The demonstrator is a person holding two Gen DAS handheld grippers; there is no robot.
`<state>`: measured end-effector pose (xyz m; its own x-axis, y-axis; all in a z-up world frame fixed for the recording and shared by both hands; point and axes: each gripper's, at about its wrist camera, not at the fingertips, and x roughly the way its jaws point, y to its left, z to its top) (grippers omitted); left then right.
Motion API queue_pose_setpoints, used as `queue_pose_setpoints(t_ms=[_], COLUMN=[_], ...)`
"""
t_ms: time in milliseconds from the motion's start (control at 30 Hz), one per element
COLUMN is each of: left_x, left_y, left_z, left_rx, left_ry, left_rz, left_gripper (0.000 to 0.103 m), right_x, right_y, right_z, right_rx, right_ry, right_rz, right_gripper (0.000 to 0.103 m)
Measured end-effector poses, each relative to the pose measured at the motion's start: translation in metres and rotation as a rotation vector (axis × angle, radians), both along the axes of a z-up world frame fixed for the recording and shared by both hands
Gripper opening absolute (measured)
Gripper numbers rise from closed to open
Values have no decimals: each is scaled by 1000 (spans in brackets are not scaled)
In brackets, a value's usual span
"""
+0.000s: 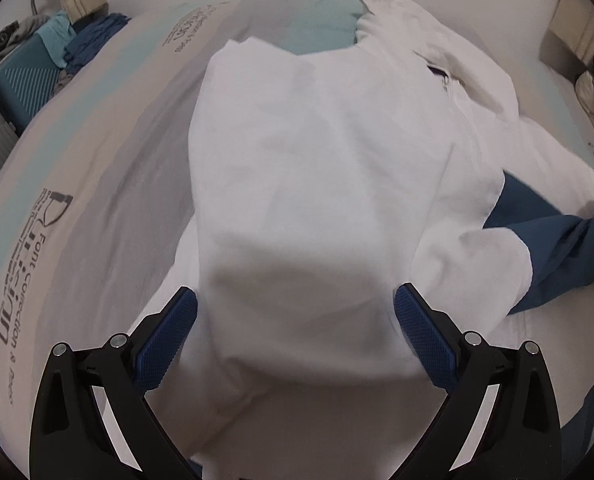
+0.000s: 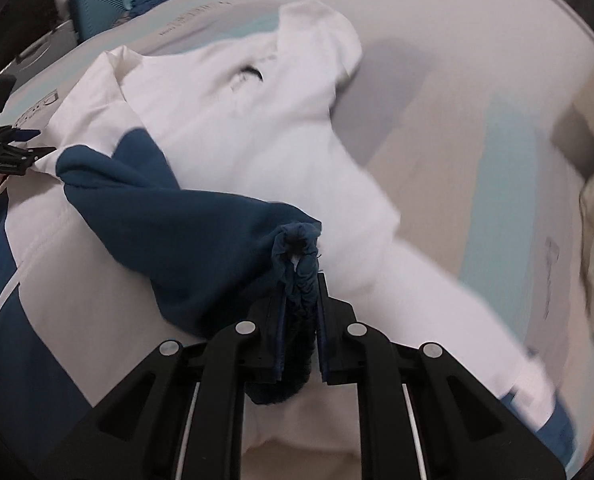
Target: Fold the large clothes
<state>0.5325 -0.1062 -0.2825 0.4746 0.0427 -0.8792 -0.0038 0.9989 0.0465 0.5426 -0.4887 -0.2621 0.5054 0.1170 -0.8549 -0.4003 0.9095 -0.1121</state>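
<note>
A large white garment (image 1: 317, 168) with dark blue sleeves lies spread on a bed. My left gripper (image 1: 295, 300) is open, its blue pads on either side of a raised fold of the white fabric. My right gripper (image 2: 300, 280) is shut on the bunched cuff of the blue sleeve (image 2: 165, 224), which is drawn across the white body (image 2: 257, 128). The blue sleeve also shows at the right of the left wrist view (image 1: 553, 240). The left gripper shows at the left edge of the right wrist view (image 2: 5, 156).
The bed cover (image 1: 77, 184) is pale with light blue stripes and printed text. A teal suitcase (image 1: 21, 80) and piled blue clothes (image 1: 93, 40) stand beyond the bed's far left. Beige items (image 1: 593, 76) sit at the right edge.
</note>
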Motion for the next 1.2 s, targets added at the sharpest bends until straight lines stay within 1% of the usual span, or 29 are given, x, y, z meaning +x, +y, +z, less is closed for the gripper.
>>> queue_pose_setpoints(t_ms=[67, 167, 300, 333, 367, 400, 433, 467, 567, 600, 633, 667, 700, 767, 800, 867, 933, 967, 1000, 1067, 1133, 1200], left_x=[-3, -5, -9, -9, -11, -12, -12, -11, -7, -4, -1, 2, 5, 9, 11, 13, 12, 11, 10, 5, 2, 3], left_y=[-1, -1, -6, -9, -12, -17, -23, -29, -55, -67, -79, -90, -108, -133, -148, -177, -198, -209, -222, -245, -258, -270], left_z=[1, 1, 13, 17, 22, 29, 34, 38, 51, 55, 57, 57, 57, 55, 53, 48, 43, 40, 36, 27, 17, 8], left_rx=[11, 27, 43, 44, 43, 47, 49, 51, 43, 34, 26, 17, 11, 5, 1, -2, -2, -6, -4, 15, 29, 28], left_ry=[7, 22, 20, 16, 8, -6, -14, -20, -47, -53, -57, -57, -58, -61, -58, -54, -45, -39, -34, -31, -22, -2], left_rz=[1, 7, 7, 2, -6, -21, -35, -49, -94, -112, -127, -142, -164, -193, -209, -237, -260, -269, -281, -297, -287, -260], left_gripper=[97, 97, 97, 97, 97, 97, 97, 97, 97, 97, 97, 97, 97, 97, 97, 97, 97, 97, 97, 97, 97, 97], right_x=[-6, -15, -21, -24, -27, -32, -36, -40, -56, -61, -67, -72, -80, -94, -103, -114, -125, -129, -132, -138, -139, -137], right_y=[-4, -12, -20, -23, -26, -35, -44, -55, -106, -127, -158, -177, -218, -274, -315, -366, -416, -436, -457, -479, -492, -494], right_z=[-9, -19, -34, -34, -29, -21, -14, -8, 11, 14, 16, 16, 16, 13, 11, 6, -4, -9, -17, -31, -44, -56], right_rx=[21, 82, 125, 142, 152, 187, 221, 249, 280, 272, 249, 233, 205, 174, 154, 156, 179, 186, 217, 268, 337, 373], right_ry=[21, 61, 118, 129, 126, 122, 120, 116, 113, 110, 110, 112, 115, 120, 125, 135, 161, 173, 189, 210, 232, 256], right_rz=[-32, -99, -179, -201, -219, -252, -278, -304, -399, -437, -503, -547, -641, -768, -865, -972, -1071, -1109, -1141, -1169, -1167, -1165], right_gripper=[12, 14, 15, 22, 30, 53, 65, 67, 69, 73, 76, 76, 76, 76, 76, 76, 77, 77, 77, 77, 77, 79])
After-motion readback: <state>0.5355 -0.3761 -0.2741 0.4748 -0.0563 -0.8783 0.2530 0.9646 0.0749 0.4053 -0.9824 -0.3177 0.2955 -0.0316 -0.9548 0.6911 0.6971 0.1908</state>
